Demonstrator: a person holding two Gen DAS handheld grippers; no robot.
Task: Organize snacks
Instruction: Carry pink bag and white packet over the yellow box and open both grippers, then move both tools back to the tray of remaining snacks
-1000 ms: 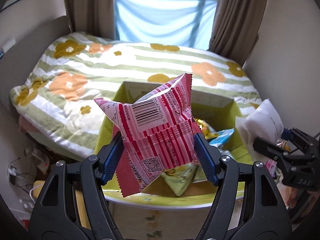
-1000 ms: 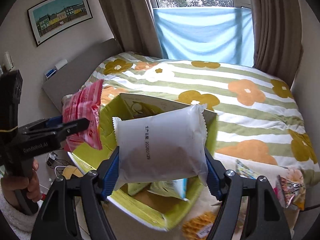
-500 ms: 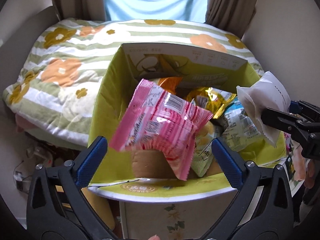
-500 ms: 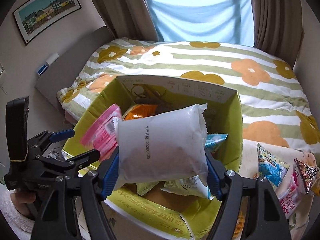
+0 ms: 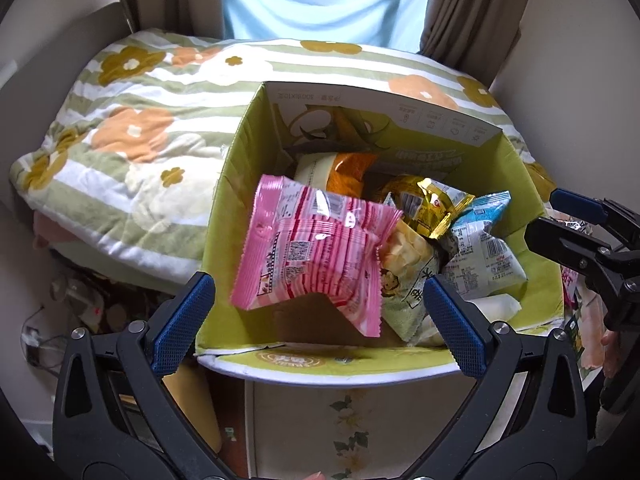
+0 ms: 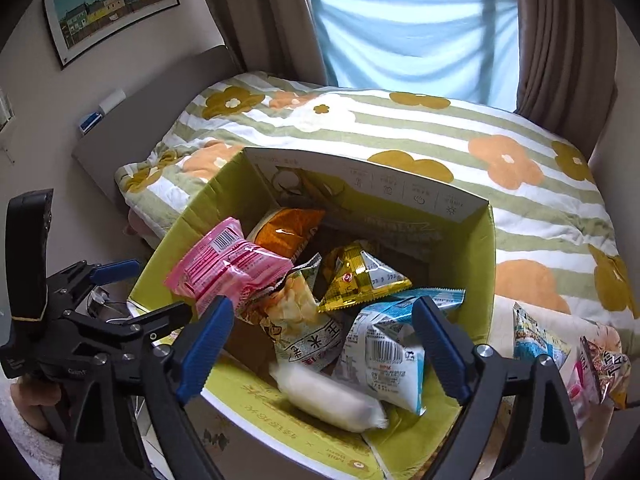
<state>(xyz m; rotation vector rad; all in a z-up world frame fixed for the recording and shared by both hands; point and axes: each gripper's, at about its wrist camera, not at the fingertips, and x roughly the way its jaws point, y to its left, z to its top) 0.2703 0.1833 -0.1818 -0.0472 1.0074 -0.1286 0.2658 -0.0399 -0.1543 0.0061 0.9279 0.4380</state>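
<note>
Over a green cardboard box (image 5: 224, 216) at the foot of a flowered bed (image 6: 520, 208), we have our left gripper (image 5: 320, 312) with its fingers spread wide and nothing between them. The pink snack packet (image 5: 316, 248) lies free inside the box, propped on the other packets near the left wall. Our right gripper (image 6: 320, 344) has just been opening its fingers; they stand apart, and the white packet (image 6: 328, 398) sits blurred on the box's near edge, touching neither pad.

That white packet is the likeliest trouble: it looks only half over the rim, and a brush from a retreating finger could, we judge, roll it out onto the floor. The pink packet leans loosely and may slide under the gold packet (image 6: 360, 276) and blue-and-white packet (image 6: 384, 352), burying them. More snacks (image 6: 560, 356) wait on the bed to the right; reaching across with spread fingers risks snagging the box wall and tipping it.
</note>
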